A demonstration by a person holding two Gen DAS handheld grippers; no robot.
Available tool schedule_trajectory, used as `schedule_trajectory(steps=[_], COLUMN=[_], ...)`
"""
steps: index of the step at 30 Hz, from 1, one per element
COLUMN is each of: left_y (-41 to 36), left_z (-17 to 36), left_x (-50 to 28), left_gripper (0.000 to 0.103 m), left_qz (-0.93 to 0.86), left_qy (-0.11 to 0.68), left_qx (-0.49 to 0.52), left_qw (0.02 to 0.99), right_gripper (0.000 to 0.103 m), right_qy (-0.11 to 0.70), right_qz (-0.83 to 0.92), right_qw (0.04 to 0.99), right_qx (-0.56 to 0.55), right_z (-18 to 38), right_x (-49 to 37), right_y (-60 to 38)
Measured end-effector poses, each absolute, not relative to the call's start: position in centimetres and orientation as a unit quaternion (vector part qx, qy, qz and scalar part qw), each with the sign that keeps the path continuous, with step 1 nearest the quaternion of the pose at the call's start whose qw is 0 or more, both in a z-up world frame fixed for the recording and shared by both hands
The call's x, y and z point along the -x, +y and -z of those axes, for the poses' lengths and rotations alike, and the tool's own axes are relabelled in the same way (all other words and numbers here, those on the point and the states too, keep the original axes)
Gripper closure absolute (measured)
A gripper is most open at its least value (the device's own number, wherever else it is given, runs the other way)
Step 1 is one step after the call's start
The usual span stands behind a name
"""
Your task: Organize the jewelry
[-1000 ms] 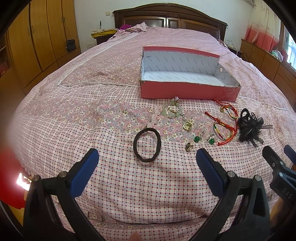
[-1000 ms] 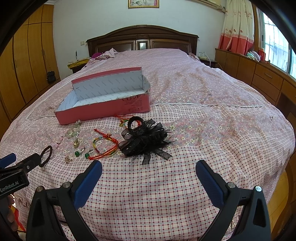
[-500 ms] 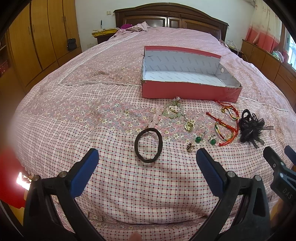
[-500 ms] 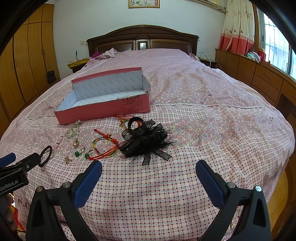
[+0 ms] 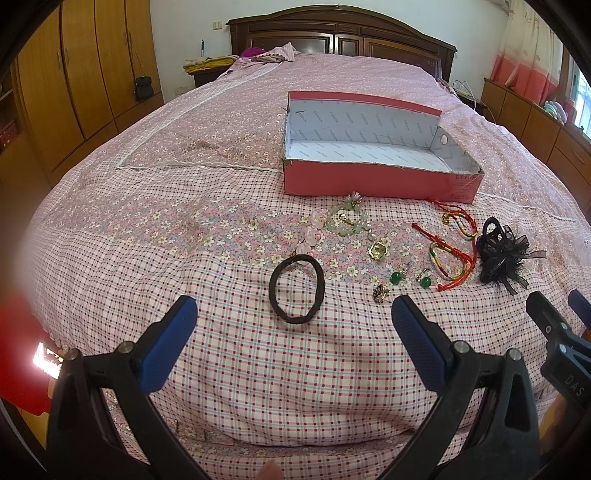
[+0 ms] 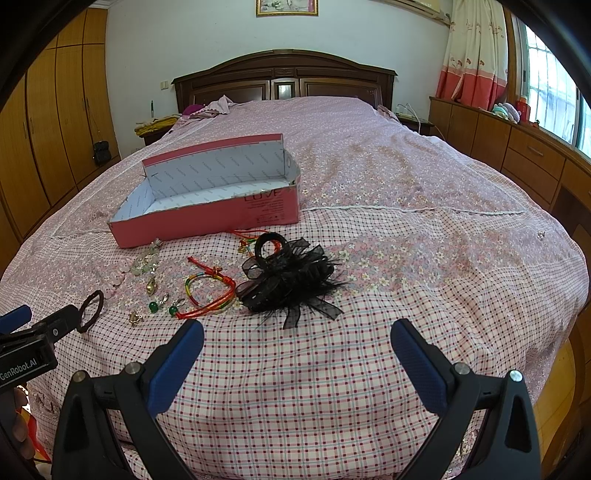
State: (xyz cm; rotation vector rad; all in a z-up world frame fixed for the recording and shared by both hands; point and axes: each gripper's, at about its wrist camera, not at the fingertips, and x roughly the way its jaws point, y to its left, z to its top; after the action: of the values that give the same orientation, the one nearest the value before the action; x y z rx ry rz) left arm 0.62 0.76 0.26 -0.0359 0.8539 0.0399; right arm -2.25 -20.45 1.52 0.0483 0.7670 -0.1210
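Compared with a second before, little had changed: the left wrist view had crept slightly nearer the jewelry, so the pink box [image 5: 380,181] sat a touch lower in frame, while the right wrist view looked the same. Nothing on the bed had moved.

The left gripper [image 5: 293,321] hung with its blue-padded fingers wide apart and empty, above the near edge of the bed, with the dark hair tie [image 5: 296,290] lying just ahead between them. The right gripper [image 6: 297,341] was likewise spread open and holding nothing, with the black lace hair clip [image 6: 288,282] just beyond it.

The jewelry lay loose on the bedspread [image 5: 221,350] in front of the open box, none of it inside: a pale green bead bracelet [image 5: 347,221], pink bead pieces [image 5: 312,230], a gold ornament [image 5: 378,250], two green-stone earrings [image 5: 410,277], a small gold piece [image 5: 380,292] and red and multicoloured cord bracelets [image 5: 452,254].

The bed carried a pink checked and floral cover and a dark wooden headboard [image 6: 284,79]. Wooden wardrobes [image 5: 74,85] stood to the left, low wooden cabinets [image 6: 517,147] under a curtained window to the right, and a framed picture [image 6: 286,7] hung above the headboard
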Motion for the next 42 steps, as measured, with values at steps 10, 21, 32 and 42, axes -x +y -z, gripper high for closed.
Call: schedule_trajectory(steps=[10,21,32,42], left_y=[0.6,0.4,1.2,1.8], left_z=[-0.1,0.0,0.5,2.7], left_x=[-0.6,-0.3,-1.0,-3.3], left_gripper=[0.005,0.005,0.005,0.006], left_qz=[-0.017,-0.017,-0.007,0.033], left_qy=[0.416,0.414,0.427,0.467], left_qx=[0.014,0.012,0.024,0.023], left_qw=[0.909,0.910,0.904,0.883], right_gripper=[0.000,0.000,0.000,0.000], right_qy=[0.374,0.374,0.375,0.384], right_qz=[0.059,0.059,0.058,0.052], right_qw=[0.925,0.925,0.925,0.921], right_qx=[-0.024,-0.024,-0.027,-0.034], right_z=[-1.5,-1.5,-1.4,-0.8], right_x=[2.2,2.3,2.1,1.3], right_y=[-20.5,-20.5,-20.7,-21.5])
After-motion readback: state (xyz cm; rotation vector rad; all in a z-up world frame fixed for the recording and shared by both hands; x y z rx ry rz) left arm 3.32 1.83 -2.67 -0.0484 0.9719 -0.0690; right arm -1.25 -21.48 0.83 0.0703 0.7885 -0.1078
